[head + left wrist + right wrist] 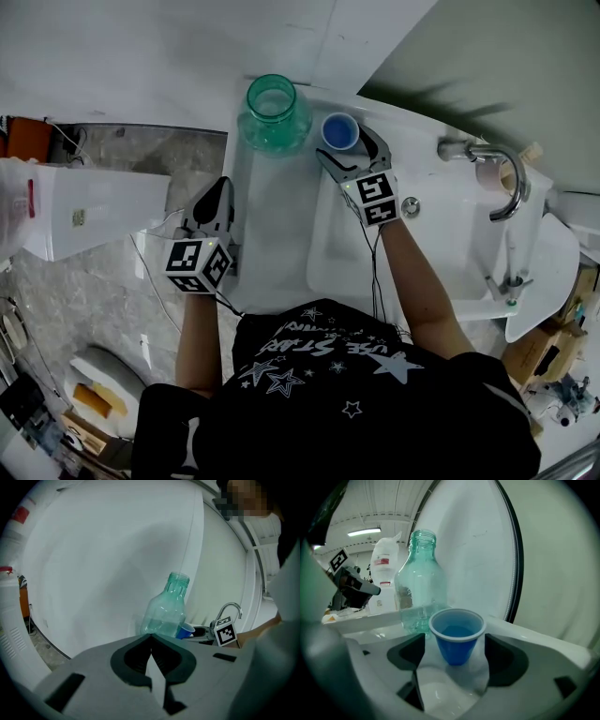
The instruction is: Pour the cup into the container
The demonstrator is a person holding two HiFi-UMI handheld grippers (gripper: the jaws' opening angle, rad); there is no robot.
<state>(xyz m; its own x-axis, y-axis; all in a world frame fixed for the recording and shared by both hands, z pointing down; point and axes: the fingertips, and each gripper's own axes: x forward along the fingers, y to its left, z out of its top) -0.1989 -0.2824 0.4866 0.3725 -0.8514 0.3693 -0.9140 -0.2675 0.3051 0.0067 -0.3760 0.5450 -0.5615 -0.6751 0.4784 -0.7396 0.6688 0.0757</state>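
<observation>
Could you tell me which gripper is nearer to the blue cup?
Right. The right gripper straddles the blue cup with open jaws; the left gripper hangs back, beyond the bottle.

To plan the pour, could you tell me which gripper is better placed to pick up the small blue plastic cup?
Right. The right gripper stands open around the small blue plastic cup; the left gripper is shut, short of the clear green plastic bottle.

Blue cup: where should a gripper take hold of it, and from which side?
Grip the blue cup mid-wall, below the rim, jaws level, from the side facing the right gripper. It stands upright with liquid inside, walls taper downward, and the bottle stands close behind it.
</observation>
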